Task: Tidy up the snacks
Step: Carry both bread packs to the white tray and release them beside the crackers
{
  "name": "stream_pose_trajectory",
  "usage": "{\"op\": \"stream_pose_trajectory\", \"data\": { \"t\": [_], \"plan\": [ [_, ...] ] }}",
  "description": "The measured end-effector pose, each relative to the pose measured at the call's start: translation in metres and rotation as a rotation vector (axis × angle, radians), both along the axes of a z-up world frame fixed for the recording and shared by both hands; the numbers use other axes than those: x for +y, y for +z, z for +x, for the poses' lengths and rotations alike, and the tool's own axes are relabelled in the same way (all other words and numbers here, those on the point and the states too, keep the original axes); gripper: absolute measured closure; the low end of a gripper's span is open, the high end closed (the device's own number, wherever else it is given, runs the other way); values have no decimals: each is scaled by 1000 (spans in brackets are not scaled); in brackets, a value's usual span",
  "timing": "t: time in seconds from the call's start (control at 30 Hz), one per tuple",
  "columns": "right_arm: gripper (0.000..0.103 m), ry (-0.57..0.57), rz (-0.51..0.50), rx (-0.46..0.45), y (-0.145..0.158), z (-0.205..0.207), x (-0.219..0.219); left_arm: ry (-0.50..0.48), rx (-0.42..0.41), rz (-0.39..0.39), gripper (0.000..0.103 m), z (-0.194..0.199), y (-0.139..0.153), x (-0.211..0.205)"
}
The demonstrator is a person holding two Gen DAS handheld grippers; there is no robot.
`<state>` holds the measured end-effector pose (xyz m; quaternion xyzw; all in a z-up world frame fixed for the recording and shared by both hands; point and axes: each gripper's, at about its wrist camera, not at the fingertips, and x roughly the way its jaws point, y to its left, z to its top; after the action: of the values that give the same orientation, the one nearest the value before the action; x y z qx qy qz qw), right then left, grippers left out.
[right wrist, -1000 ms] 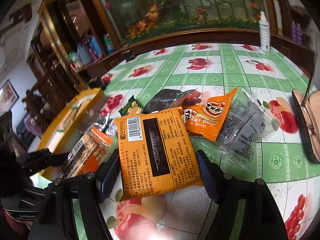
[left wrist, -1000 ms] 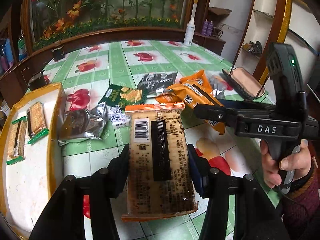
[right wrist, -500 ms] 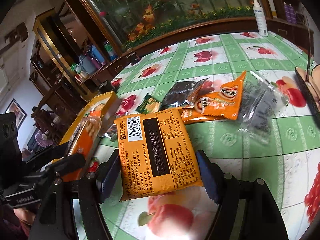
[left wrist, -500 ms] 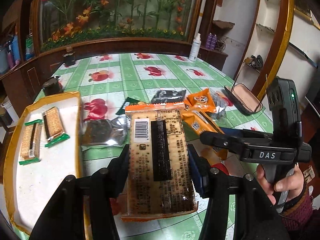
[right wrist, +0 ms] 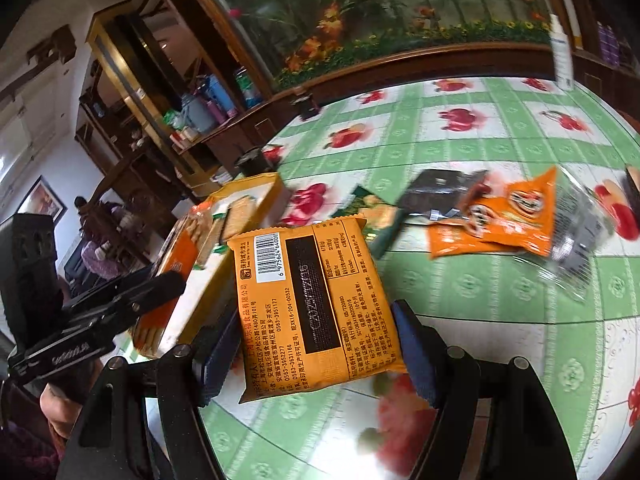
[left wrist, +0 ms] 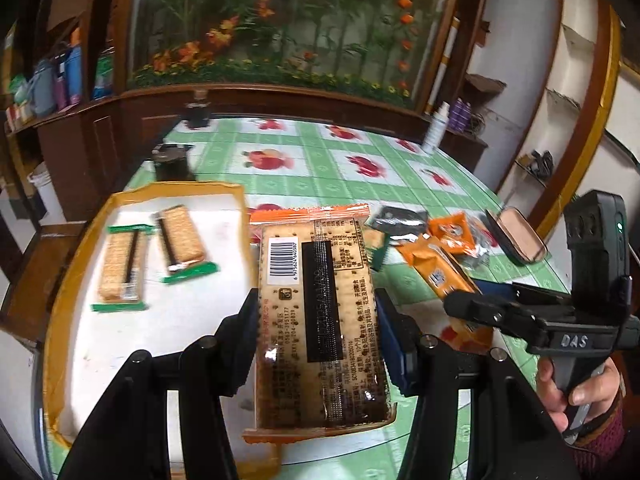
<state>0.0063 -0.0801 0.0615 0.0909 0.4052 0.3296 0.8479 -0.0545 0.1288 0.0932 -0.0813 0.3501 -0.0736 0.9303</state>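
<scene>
The left claw point(left wrist: 316, 320) grips a clear orange-edged cracker packet point(left wrist: 320, 316) above the yellow-rimmed white tray point(left wrist: 60, 288). The right claw point(right wrist: 316, 352) clamps a square orange snack pack point(right wrist: 316, 304) over the green fruit-patterned surface point(right wrist: 460, 300).

- A long cracker pack point(left wrist: 320, 312) with clear wrap and orange crimped ends, barcode and black strip facing up, was held lengthwise above the near edge of the box.
- A squarer orange pack point(right wrist: 316, 312), barcode side up, was held above the tablecloth.
- Two green-ended cracker packs point(left wrist: 120, 268) point(left wrist: 182, 242) lay side by side inside the shallow yellow-rimmed box point(left wrist: 60, 292).
- Orange, dark and clear packets point(right wrist: 516, 216) lay loosely piled on the table beyond; blur made their count uncertain.
</scene>
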Motion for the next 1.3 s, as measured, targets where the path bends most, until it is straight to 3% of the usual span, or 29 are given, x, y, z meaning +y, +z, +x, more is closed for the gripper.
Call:
{"op": "stream_pose_trajectory", "data": {
  "t": [0.27,0.57,0.7,0.93,1.17,1.3],
  "plan": [
    [25,132,-28,-22,13,-12,65,142,6,-21,50,-14,-2,63],
    [24,240,-37,-7,8,-22,138,261,86,-13,50,-25,-33,113],
    [24,233,-20,40,1,-14,159,283,120,3,50,-30,-48,123],
    [24,217,-78,84,-14,1,197,302,157,41,50,-32,-58,125],
    [40,217,-147,87,-27,5,224,312,188,64,50,-32,-66,125],
    [40,226,-165,86,-31,4,228,318,184,59,50,-34,-66,127]
  ]
}}
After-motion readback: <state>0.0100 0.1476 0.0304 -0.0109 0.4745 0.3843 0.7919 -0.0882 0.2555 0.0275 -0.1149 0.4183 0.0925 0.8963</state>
